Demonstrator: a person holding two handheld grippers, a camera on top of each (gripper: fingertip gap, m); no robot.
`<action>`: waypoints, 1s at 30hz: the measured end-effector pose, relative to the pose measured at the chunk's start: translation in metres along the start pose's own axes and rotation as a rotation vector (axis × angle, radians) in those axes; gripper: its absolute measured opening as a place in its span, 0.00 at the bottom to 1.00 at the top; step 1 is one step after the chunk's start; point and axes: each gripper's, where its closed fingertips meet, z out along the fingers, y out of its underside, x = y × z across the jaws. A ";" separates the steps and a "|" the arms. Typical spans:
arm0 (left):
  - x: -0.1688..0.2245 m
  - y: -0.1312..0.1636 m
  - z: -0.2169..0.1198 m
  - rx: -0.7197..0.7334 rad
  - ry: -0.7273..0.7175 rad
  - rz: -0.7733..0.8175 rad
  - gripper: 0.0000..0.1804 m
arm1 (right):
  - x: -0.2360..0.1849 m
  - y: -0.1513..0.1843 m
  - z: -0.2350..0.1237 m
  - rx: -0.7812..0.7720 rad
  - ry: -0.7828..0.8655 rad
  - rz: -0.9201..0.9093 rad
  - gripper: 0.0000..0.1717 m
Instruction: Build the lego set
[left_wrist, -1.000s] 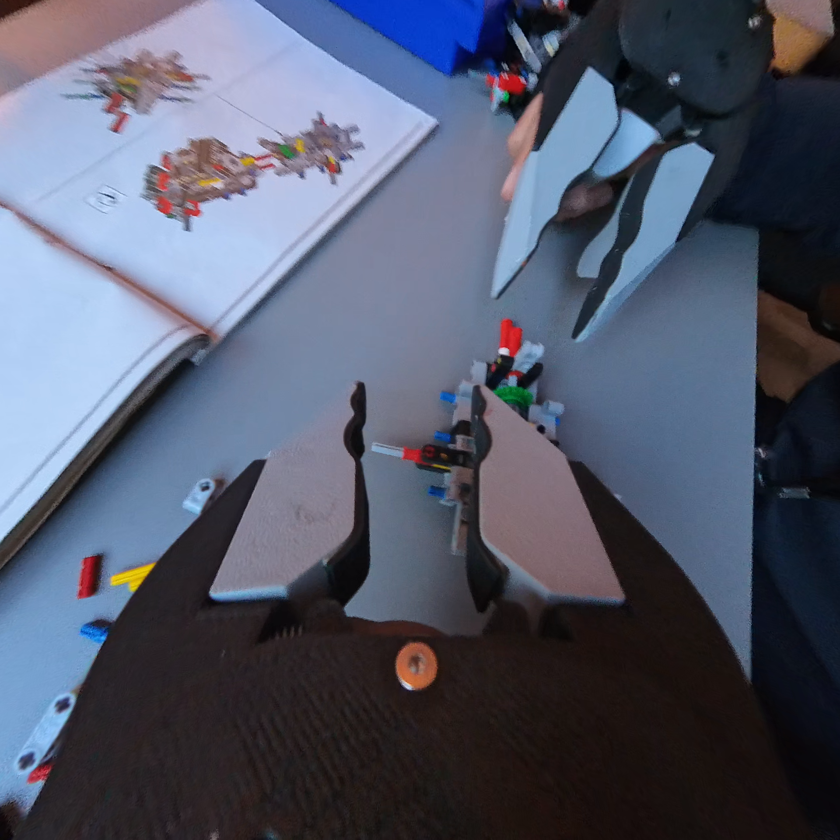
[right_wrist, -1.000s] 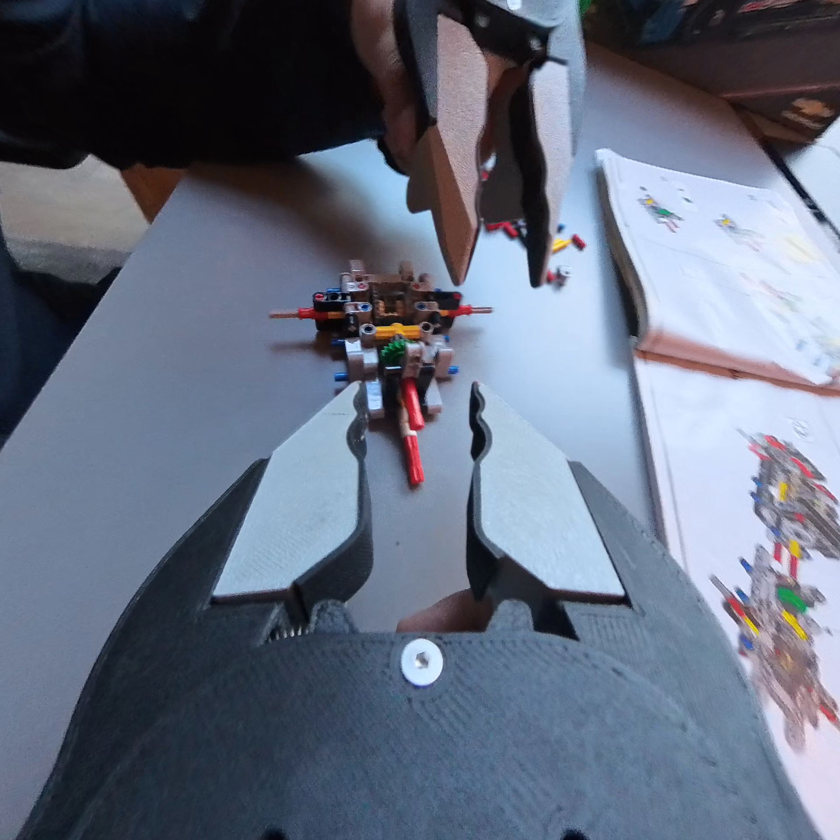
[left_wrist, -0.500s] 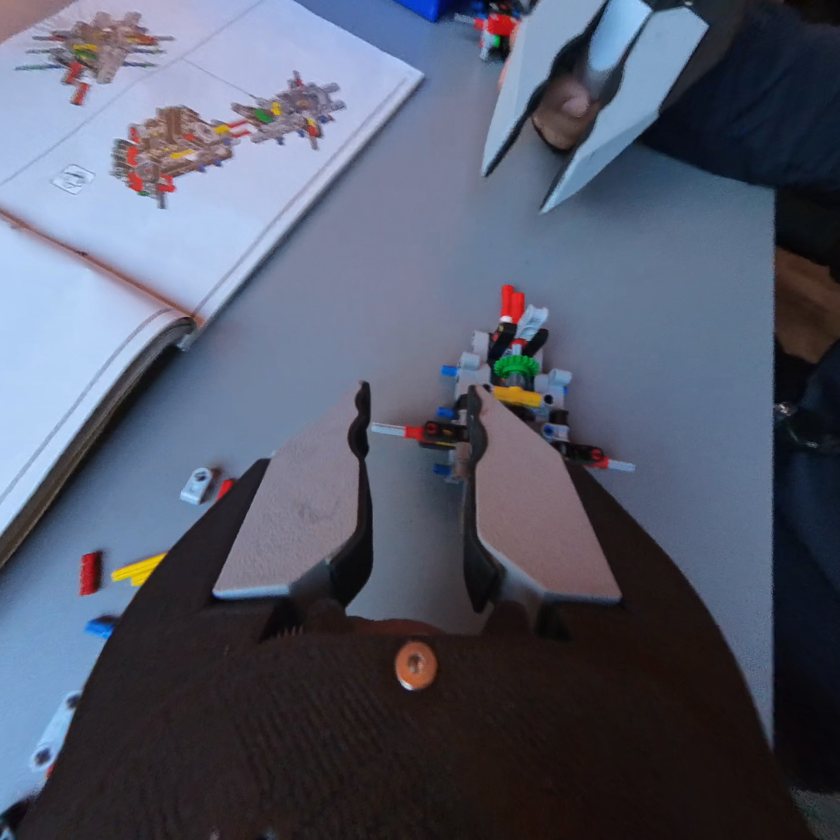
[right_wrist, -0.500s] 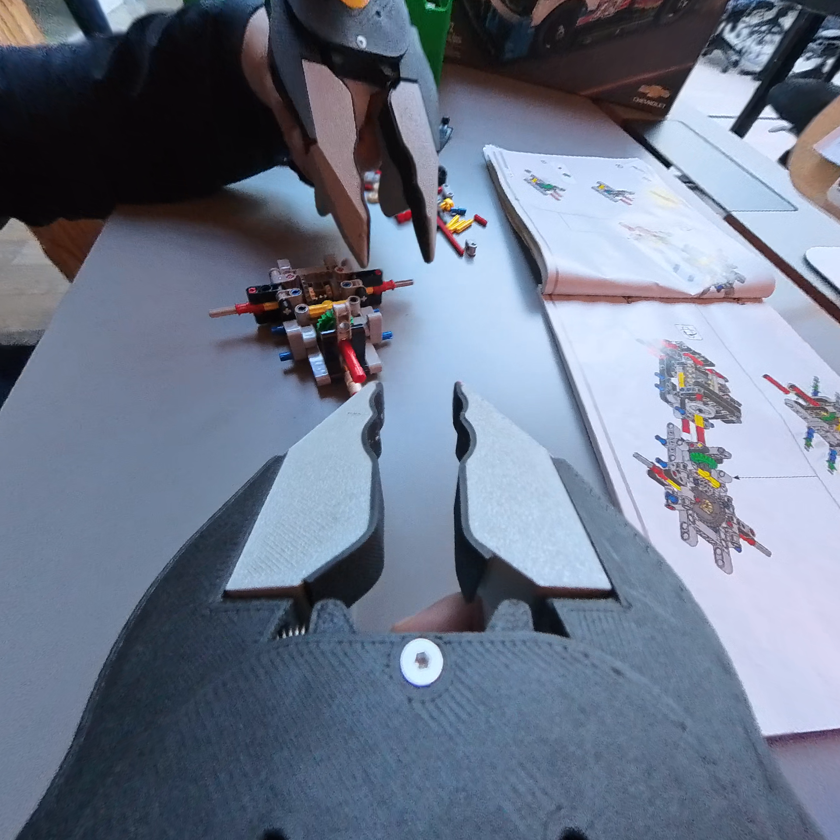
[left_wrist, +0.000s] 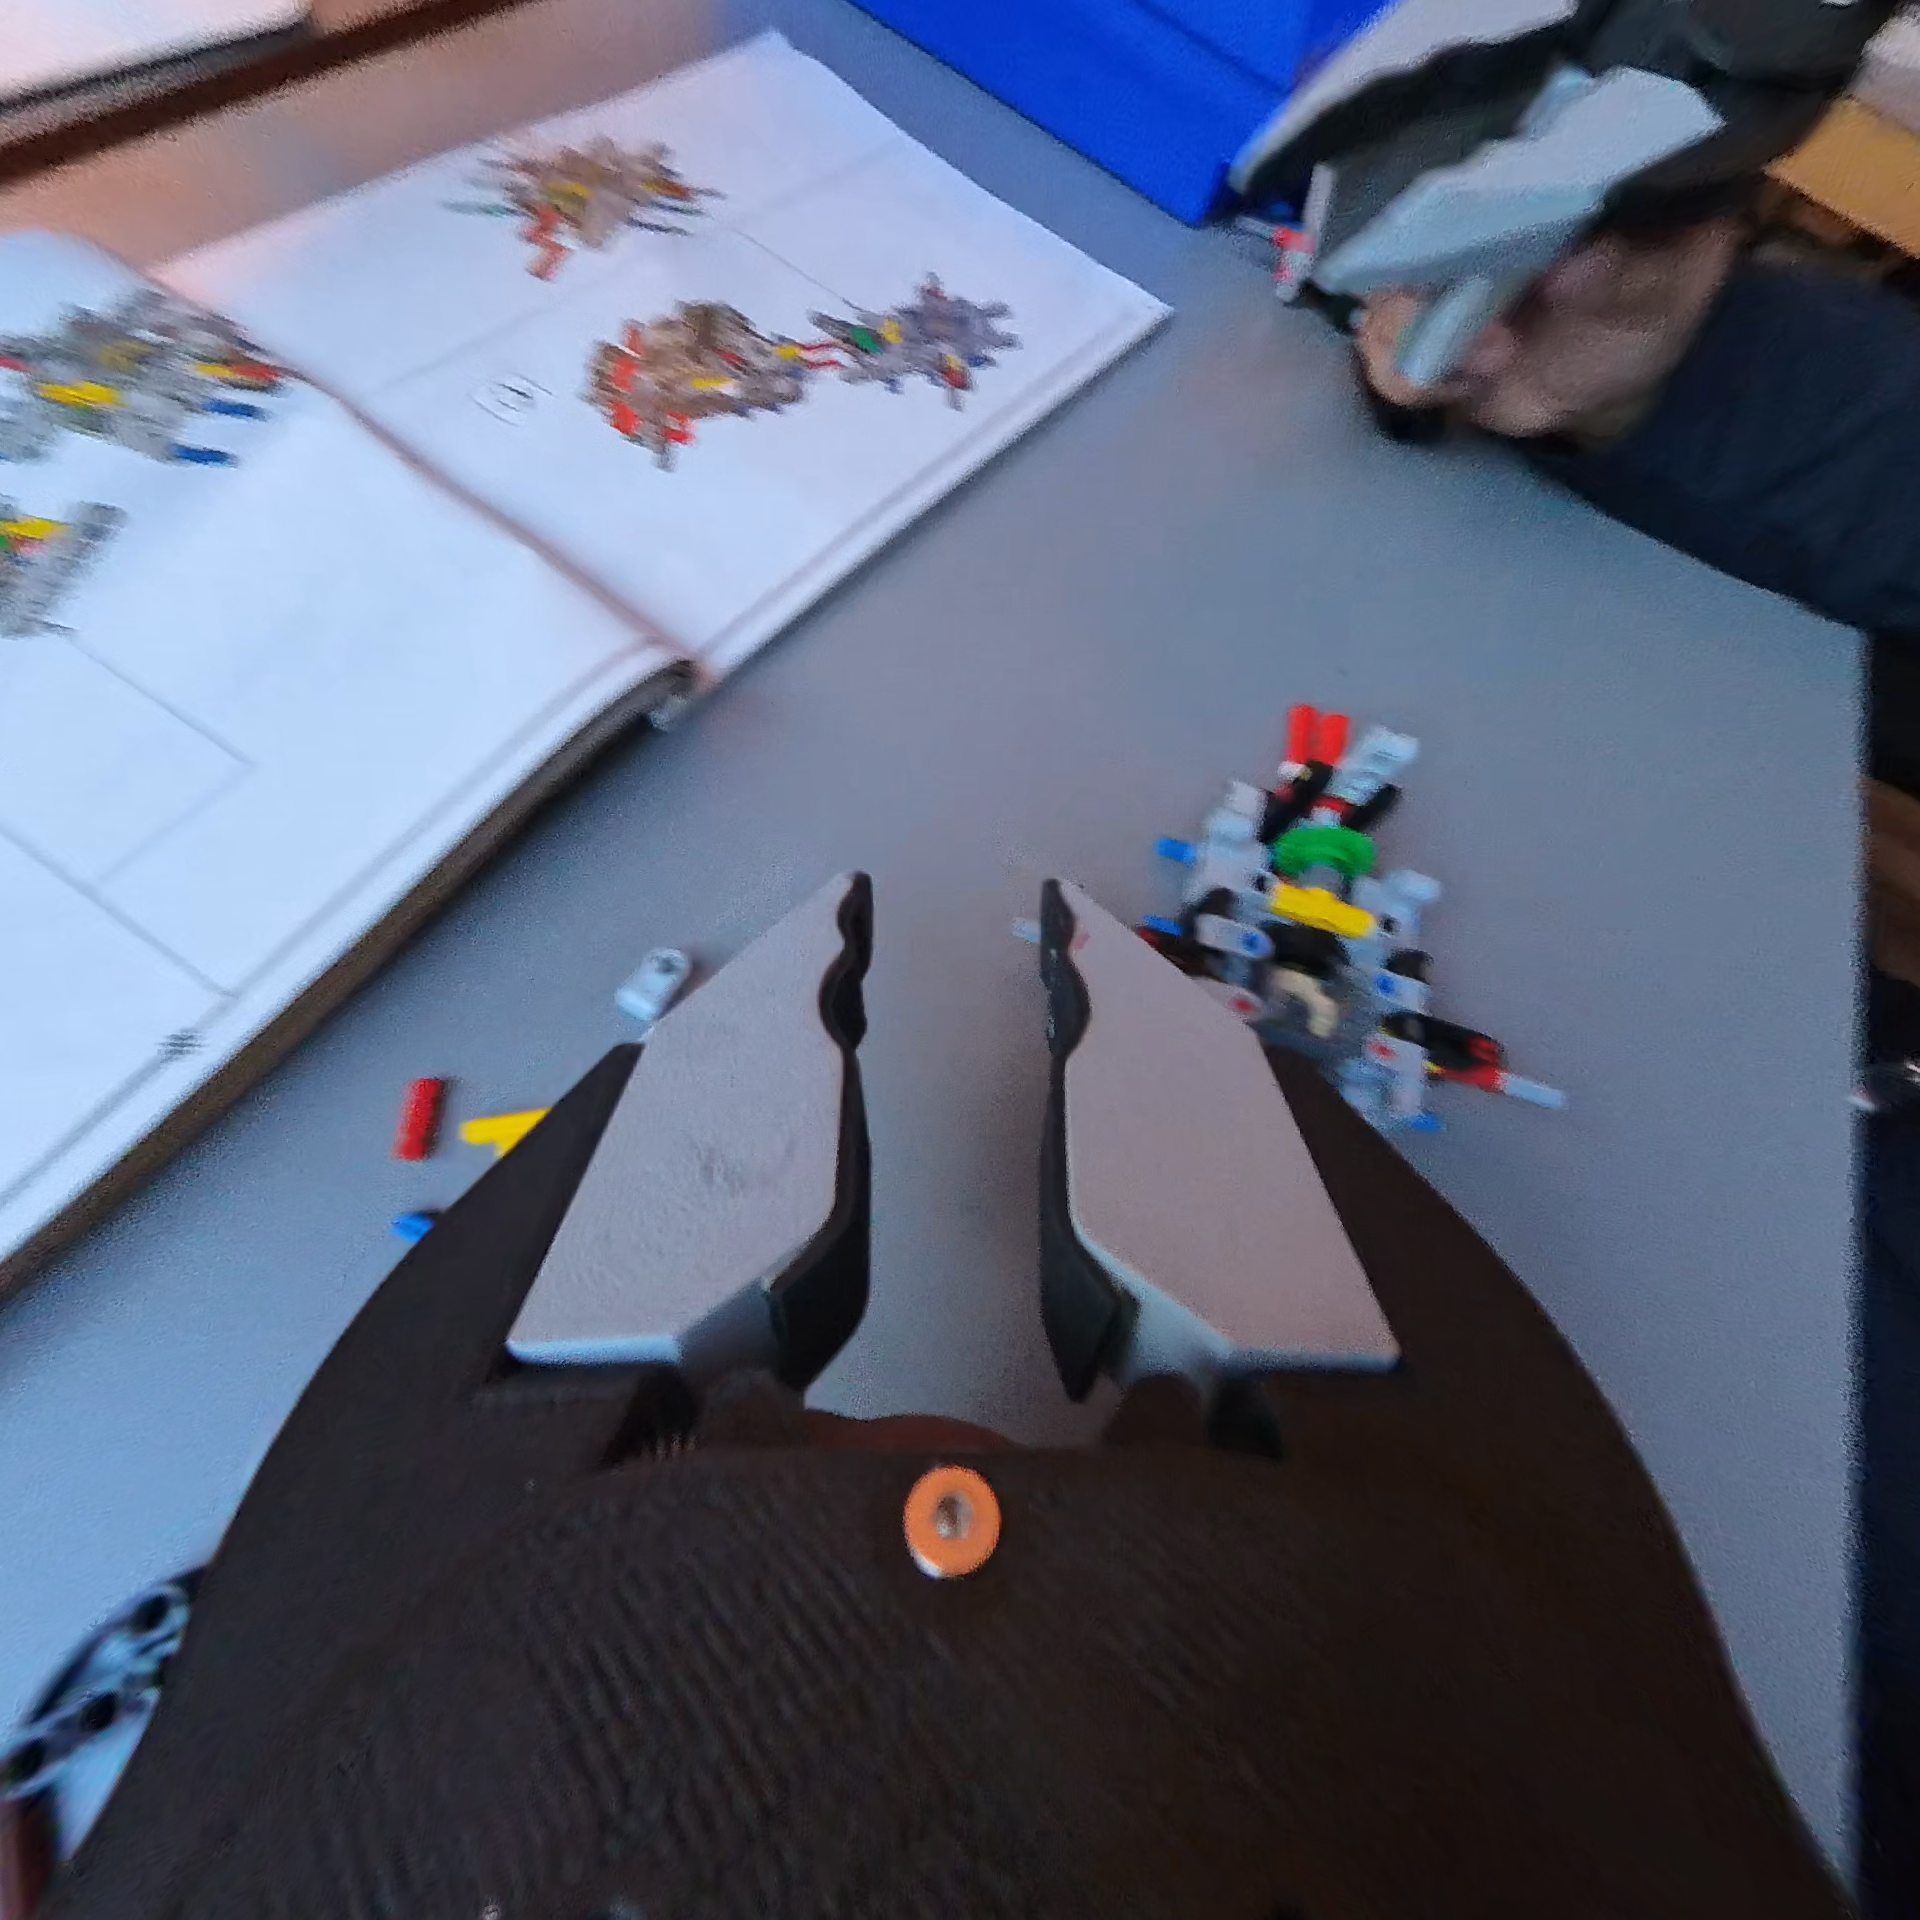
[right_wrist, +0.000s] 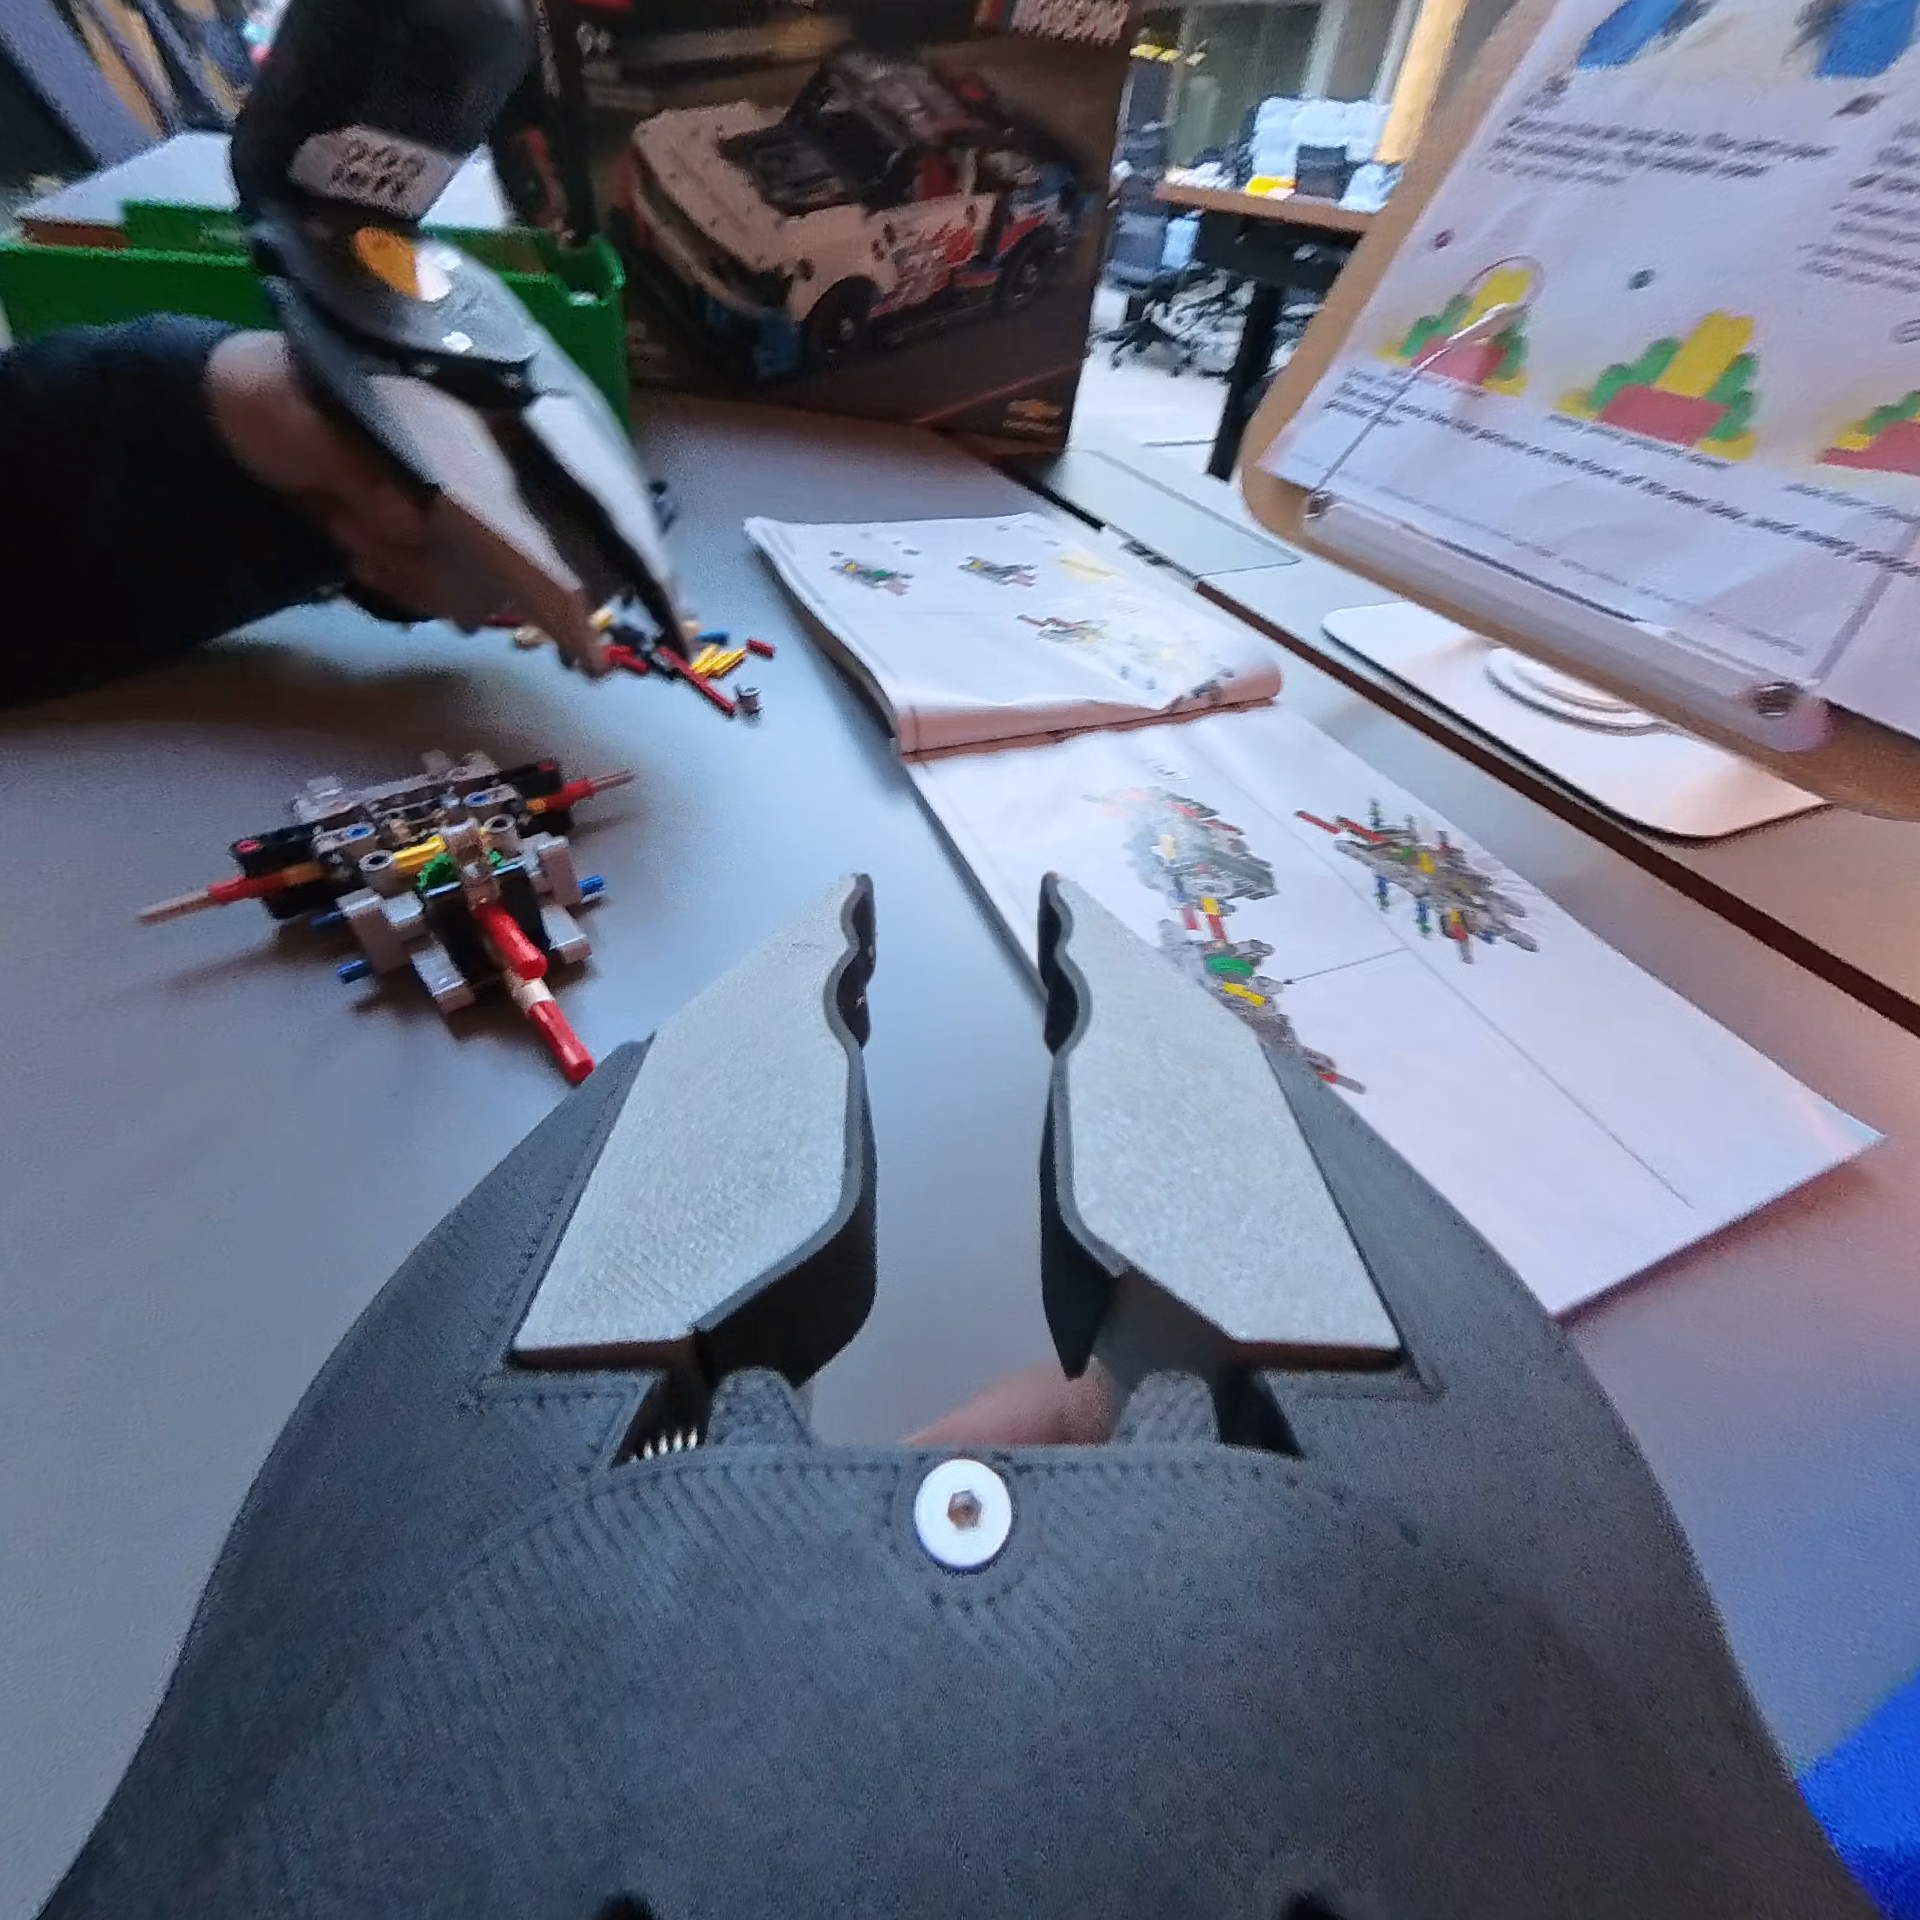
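Left tool (left_wrist: 948, 904) hangs low over the grey desk (left_wrist: 1143, 582), its fingers a narrow gap apart with only bare desk between them. Right tool (right_wrist: 948, 904) is lifted clear, equally narrow and empty.

An open instruction booklet (left_wrist: 416, 623) covers the desk's far side. The small brick model (left_wrist: 1320, 935) sits near the edge closest to the person, just beside the left tool's right finger (left_wrist: 1195, 1122). Loose pieces lie on the other side, near the booklet's edge: a red one (left_wrist: 419, 1117) and a grey connector (left_wrist: 652, 980).

Judging by its build, the model would take a grip best across its blocky middle; the thin red pins sticking out of it look likely to slip or pull loose.

Both views are smeared by motion. The left finger hides part of the loose pieces, the right finger covers the model's near corner, and whether either fingertip touches a piece cannot be told.
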 end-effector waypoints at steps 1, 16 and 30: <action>0.009 0.003 -0.003 -0.009 0.031 -0.007 0.16 | 0.004 -0.002 -0.003 0.016 0.025 0.006 0.16; -0.019 -0.016 -0.021 0.214 -0.242 0.057 0.15 | 0.028 -0.008 -0.021 0.081 0.241 0.027 0.11; -0.044 -0.020 -0.027 0.225 -0.552 0.246 0.07 | 0.027 0.000 -0.003 0.009 0.175 0.085 0.06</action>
